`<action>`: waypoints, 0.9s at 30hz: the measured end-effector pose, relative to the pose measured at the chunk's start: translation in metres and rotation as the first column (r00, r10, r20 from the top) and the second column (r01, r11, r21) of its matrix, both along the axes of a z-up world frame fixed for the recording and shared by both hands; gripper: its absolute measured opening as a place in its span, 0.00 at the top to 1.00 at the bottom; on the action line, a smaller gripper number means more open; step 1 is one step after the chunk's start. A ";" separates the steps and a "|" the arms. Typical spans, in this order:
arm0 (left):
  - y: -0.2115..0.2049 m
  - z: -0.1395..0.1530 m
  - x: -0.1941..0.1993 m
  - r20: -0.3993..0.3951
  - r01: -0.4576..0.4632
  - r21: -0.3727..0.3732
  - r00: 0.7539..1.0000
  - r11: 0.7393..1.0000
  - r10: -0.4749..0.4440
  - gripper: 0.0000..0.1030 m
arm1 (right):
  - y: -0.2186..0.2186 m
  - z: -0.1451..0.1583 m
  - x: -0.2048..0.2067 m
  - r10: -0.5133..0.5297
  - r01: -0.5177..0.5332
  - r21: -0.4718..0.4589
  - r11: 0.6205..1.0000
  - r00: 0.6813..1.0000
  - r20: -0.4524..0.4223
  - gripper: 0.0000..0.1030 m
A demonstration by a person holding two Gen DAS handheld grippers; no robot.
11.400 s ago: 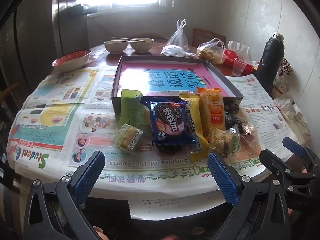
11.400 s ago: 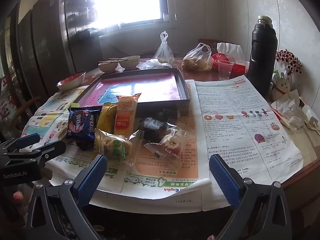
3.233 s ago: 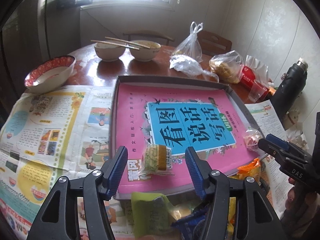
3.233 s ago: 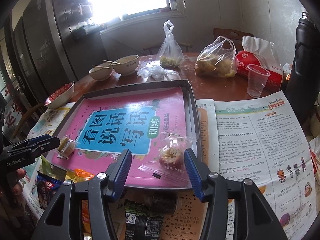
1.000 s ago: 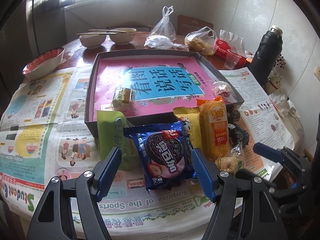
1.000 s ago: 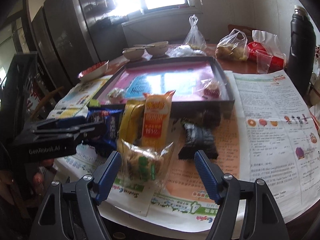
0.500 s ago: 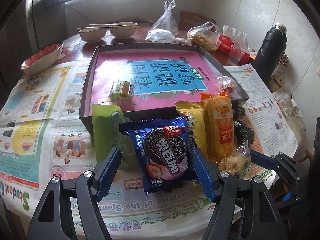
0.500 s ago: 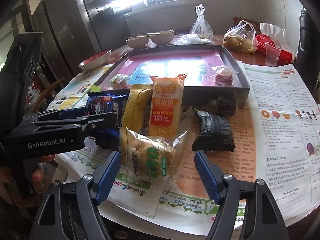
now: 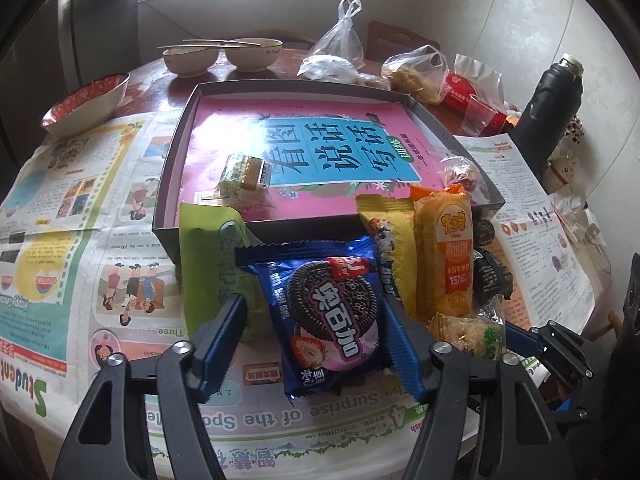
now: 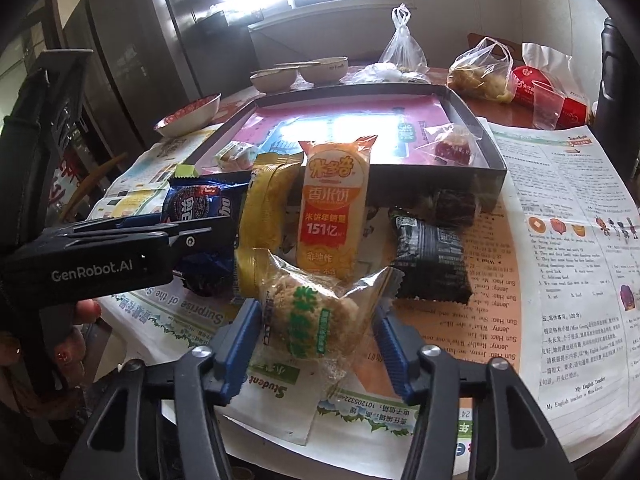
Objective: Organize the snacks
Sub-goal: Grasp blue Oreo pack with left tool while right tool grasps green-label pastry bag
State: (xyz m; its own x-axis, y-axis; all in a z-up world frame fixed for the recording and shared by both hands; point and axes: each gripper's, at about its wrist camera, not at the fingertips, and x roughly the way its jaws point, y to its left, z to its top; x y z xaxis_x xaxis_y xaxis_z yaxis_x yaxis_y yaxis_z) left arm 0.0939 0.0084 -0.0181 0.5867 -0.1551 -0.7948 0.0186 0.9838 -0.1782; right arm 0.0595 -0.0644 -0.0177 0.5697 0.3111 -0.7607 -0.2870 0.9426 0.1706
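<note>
Snack packs lie in a heap on newspaper in front of a dark shallow box (image 9: 164, 224) lined with a pink book. My left gripper (image 9: 316, 320) is open, its fingers on either side of the blue Oreo pack (image 9: 332, 316). My right gripper (image 10: 316, 324) is open around a clear-wrapped rice cake (image 10: 312, 320). Beside these lie a green pack (image 9: 204, 256), a yellow pack (image 9: 384, 232), an orange rice-cracker pack (image 10: 334, 208) and a black pack (image 10: 430, 256). Inside the box are a small wrapped cake (image 9: 244, 172) and a red wrapped sweet (image 10: 452, 148).
Behind the box stand two bowls with chopsticks (image 9: 220, 52), a red-patterned bowl (image 9: 86, 102), plastic bags (image 9: 340, 56), a plastic cup (image 10: 546, 104) and a black flask (image 9: 554, 112). The left gripper's body (image 10: 92, 252) crosses the right wrist view at left.
Both grippers have moved forward and down onto the heap. The left now brackets the Oreo pack and the right brackets the clear-wrapped rice cake, with the jaws slightly narrower.
</note>
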 end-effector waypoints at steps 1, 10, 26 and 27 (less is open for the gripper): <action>0.000 0.000 0.000 0.002 -0.001 -0.005 1.000 1.000 0.001 0.40 | 0.000 0.001 -0.001 0.002 -0.002 0.001 1.000 1.000 0.003 0.50; 0.008 0.002 -0.004 0.003 0.008 -0.045 1.000 0.999 -0.008 0.49 | -0.007 0.008 -0.002 -0.016 0.015 0.020 1.000 1.000 0.025 0.55; 0.027 0.032 -0.020 0.084 -0.016 -0.059 0.996 0.998 0.021 0.49 | -0.017 0.025 -0.003 -0.037 0.033 0.048 0.998 0.996 0.084 0.57; 0.027 0.033 -0.020 0.087 -0.017 -0.060 0.996 0.998 0.022 0.49 | -0.018 0.027 -0.003 -0.041 0.036 0.047 0.998 0.995 0.090 0.57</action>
